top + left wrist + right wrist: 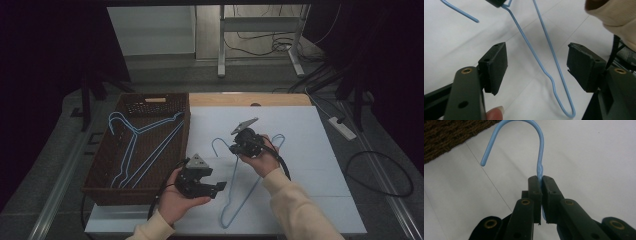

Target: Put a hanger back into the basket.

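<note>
A light-blue wire hanger [246, 196] lies on the white table sheet [310, 150], its hook pointing toward the basket. My right gripper [234, 148] is shut on the hanger's neck, just below the hook [535, 128], and the wire runs up between the pressed pads [535, 187]. My left gripper [220, 187] stands open beside the hanger's near arm. In the left gripper view, two of the hanger's wires [554, 82] pass between the spread jaws without touching either pad [499, 62]. Both hands wear cream sleeves [295, 210].
A dark woven basket [100, 170] stands at the left edge of the sheet and holds two more blue hangers [135, 140]. A wooden strip [250, 99] runs along the table's far edge. Cables and a power strip [342, 128] lie on the floor at the right.
</note>
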### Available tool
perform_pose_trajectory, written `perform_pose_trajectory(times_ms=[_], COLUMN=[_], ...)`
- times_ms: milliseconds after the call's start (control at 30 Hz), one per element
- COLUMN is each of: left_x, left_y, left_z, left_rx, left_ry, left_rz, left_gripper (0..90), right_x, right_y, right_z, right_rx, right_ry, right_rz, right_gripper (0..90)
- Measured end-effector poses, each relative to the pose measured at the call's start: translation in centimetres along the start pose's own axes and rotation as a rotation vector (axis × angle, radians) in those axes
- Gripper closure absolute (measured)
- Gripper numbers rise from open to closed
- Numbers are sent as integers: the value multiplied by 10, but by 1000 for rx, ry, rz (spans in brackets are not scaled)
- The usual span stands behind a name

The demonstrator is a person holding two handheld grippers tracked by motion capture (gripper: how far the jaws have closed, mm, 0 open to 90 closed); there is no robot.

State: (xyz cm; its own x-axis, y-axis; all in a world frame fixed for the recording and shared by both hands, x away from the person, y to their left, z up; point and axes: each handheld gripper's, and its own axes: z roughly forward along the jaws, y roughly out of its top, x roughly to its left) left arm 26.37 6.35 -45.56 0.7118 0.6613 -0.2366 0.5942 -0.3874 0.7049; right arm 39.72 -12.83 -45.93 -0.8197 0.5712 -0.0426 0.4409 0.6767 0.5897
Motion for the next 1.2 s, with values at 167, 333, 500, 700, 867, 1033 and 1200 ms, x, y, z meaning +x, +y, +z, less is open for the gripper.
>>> perform_pose_trajectory(times_ms=[167, 333, 500, 700, 867, 1033, 1200], left_x=[-4, -8, -5, 1, 3, 3, -1], left_y=[4, 7, 5, 5, 6, 8, 12], left_z=[21, 52, 68, 82, 84, 76, 60], left_rx=[44, 99, 120, 140, 119, 61, -18], left_ry=[36, 44, 53, 5, -66, -80, -106], left_rz=[1, -12, -30, -72, -101, -132, -133], left_gripper=[328, 341, 384, 619, 785, 826, 862], right_x=[1, 2, 3, 4, 1, -3, -1], right_y=[-2, -5, -7, -9, -14, -23, -51], right_z=[-4, -8, -10, -14, -21, -37, -76], right_rx=[-13, -36, -50, -70, -106, -184, -345], right_ry=[-4, -7, -9, -6, -4, 26, 25], right_rz=[4, 7, 12, 21, 37, 70, 110], right_gripper=[863, 864, 863, 863, 858, 722, 527])
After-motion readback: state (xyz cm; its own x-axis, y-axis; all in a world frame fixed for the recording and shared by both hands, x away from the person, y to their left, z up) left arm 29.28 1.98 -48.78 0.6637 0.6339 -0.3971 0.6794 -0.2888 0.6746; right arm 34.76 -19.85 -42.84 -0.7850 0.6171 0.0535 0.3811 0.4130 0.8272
